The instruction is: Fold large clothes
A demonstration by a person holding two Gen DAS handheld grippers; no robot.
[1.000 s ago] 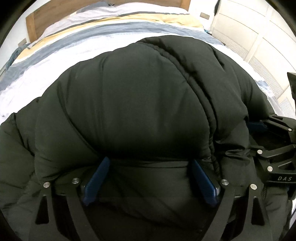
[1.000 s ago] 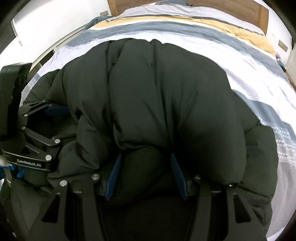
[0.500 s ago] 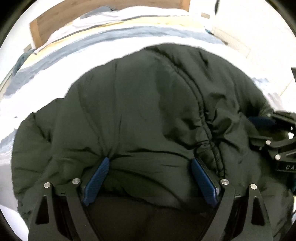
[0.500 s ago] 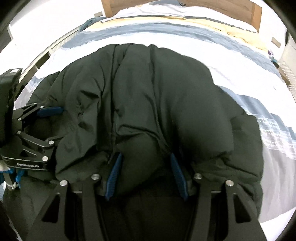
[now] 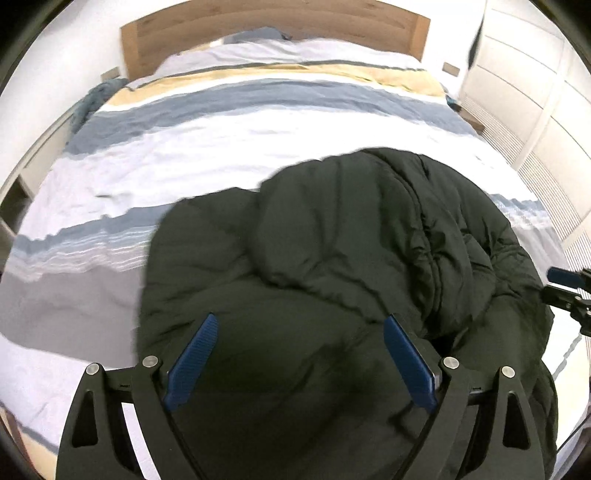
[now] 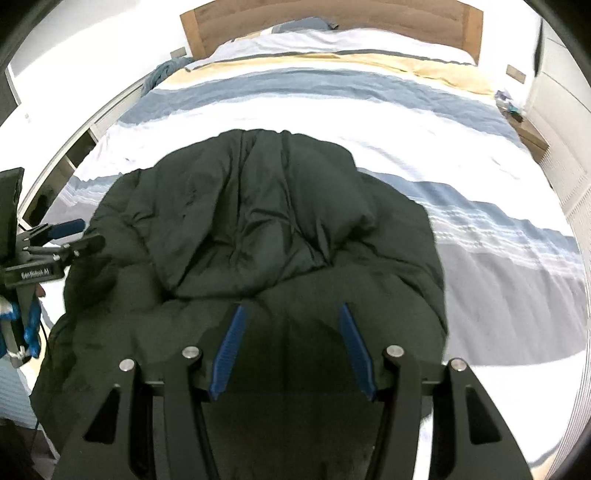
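On the near half of the striped duvet, a black puffer jacket lies bunched in a rounded heap, with bedding bare beyond it up to the wooden headboard at the far end.

Left gripper: jaws spread wide above the near part of the jacket; no cloth is visibly pinched between the blue pads. Right gripper: jaws moderately apart over the jacket's near edge, likewise holding nothing that can be seen. Each gripper appears at the edge of the other's view, the two flanking the near end of the heap.

Orientation: in the right wrist view the heap runs near-to-far, narrowing toward the headboard, so its long axis appears to follow the bed's length. Collar and hem cannot be told apart. A stitched seam runs along that axis, right of centre.

Assessment: the fold appears laid and released, though puffy and uneven. For a good result, the next grasp should take the near edge at matching points on both sides, carry it level and together, and press the trapped air out before letting go.
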